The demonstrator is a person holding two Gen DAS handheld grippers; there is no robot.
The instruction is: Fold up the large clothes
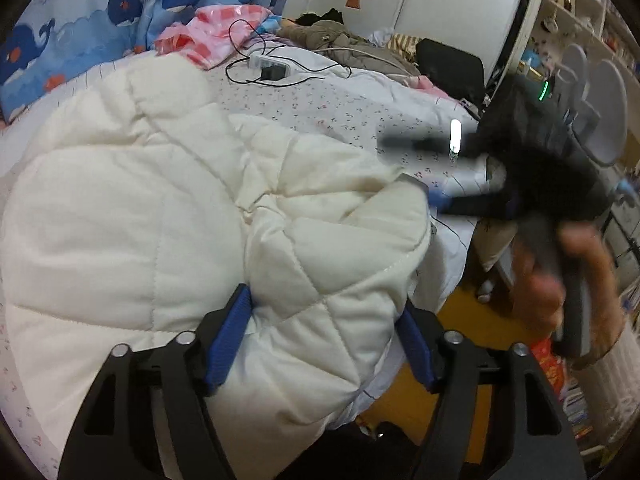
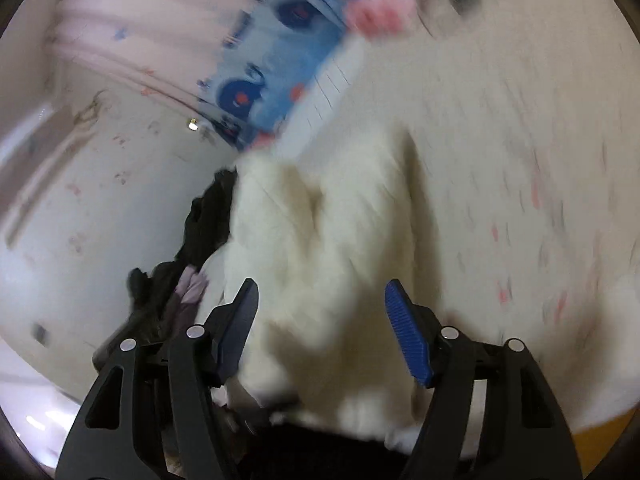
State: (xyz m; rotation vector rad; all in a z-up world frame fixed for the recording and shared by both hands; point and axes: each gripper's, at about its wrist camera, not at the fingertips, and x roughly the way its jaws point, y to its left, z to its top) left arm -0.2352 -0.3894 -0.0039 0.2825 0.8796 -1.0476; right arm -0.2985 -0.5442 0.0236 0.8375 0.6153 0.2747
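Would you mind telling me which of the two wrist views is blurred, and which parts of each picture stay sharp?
Left wrist view: mostly sharp; the white quilted padded coat and the left gripper are crisp, only the right gripper and the hand holding it smear. Right wrist view: heavy motion blur over the coat and the floral bedsheet; only that gripper's own fingers are sharp. Both show fisheye bending.

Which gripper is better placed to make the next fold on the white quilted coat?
Left, probably. The left gripper already has a bunched fold of the white quilted coat between its jaws. The right gripper is open over the coat, its view badly blurred.
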